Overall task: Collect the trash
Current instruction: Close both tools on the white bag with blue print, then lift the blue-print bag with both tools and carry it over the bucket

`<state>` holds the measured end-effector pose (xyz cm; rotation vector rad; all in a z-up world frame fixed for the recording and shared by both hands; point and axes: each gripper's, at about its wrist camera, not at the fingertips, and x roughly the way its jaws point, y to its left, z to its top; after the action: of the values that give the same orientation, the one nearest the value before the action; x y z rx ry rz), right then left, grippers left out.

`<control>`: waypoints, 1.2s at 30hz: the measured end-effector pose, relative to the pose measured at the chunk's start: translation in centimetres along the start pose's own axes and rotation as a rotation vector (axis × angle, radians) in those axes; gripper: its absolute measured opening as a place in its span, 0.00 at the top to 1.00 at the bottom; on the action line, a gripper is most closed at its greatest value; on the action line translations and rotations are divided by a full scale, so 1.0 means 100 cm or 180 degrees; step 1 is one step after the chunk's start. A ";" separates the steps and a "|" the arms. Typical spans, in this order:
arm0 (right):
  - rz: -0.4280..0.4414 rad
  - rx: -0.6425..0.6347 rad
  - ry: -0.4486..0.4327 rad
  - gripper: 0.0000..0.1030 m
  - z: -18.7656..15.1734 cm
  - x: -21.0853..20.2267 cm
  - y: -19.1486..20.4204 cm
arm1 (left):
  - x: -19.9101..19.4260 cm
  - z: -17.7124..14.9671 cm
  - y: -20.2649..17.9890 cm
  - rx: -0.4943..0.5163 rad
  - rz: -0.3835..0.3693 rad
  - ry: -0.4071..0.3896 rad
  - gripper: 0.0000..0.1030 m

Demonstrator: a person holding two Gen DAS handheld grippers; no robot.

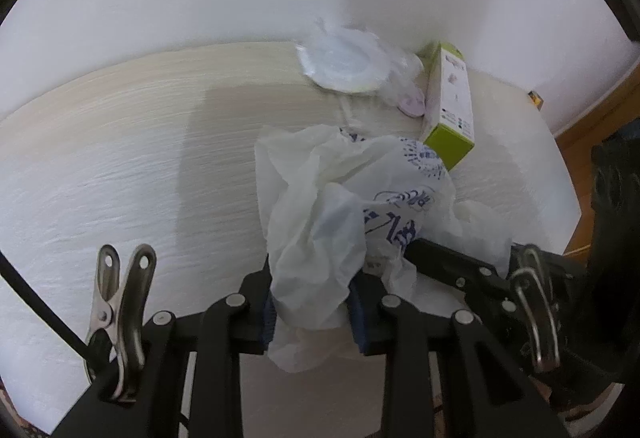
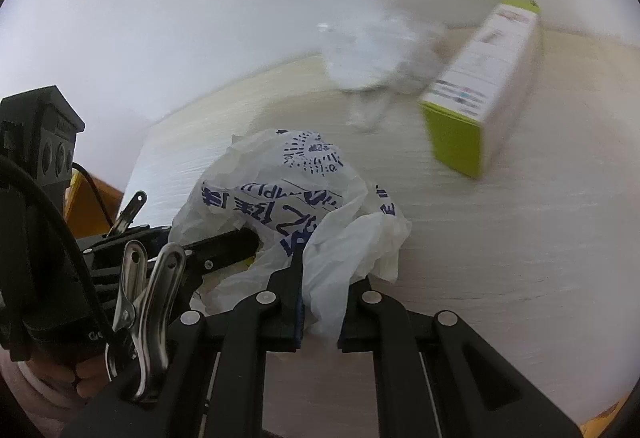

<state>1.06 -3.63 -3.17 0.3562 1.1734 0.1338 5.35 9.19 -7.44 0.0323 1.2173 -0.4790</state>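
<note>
A pale wood-grain table [image 1: 120, 166] fills the left of the scene, bare on that side. Toward the middle, the left gripper [image 1: 310, 304] pinches one edge of a crumpled white plastic bag [image 1: 320, 206] printed with blue characters, thin film bunched between its fingers. The bag sits near the table's front edge, and the right gripper [image 2: 320, 312] grips another fold of it close by, so both hold the same bag between them. Farther right and back, against the white wall, lie a clear plastic wrapper over a round lid [image 1: 344, 62], a small pink item [image 1: 132, 104] and a green-and-white carton [image 1: 450, 106]. The film looks thin: pulling the two grips apart could tear it or let a fold slip free, and a swing toward the carton might knock it off the table's edge
</note>
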 end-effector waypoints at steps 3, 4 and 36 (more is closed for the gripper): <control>0.0064 -0.0112 0.0015 0.89 0.005 0.002 0.017 | -0.011 -0.004 0.011 -0.0101 0.0034 -0.0043 0.71; 0.0080 -0.0140 0.0018 0.89 0.007 0.004 0.022 | -0.015 -0.005 0.016 -0.0137 0.0048 -0.0059 0.71; 0.0721 -0.1535 0.0323 0.89 0.046 0.080 0.237 | -0.146 -0.080 0.218 -0.1329 0.0639 -0.0623 0.71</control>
<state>10.35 19.90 -0.51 0.0540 1.1562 0.6266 2.47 35.97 -2.04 -0.2417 1.0876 -0.0453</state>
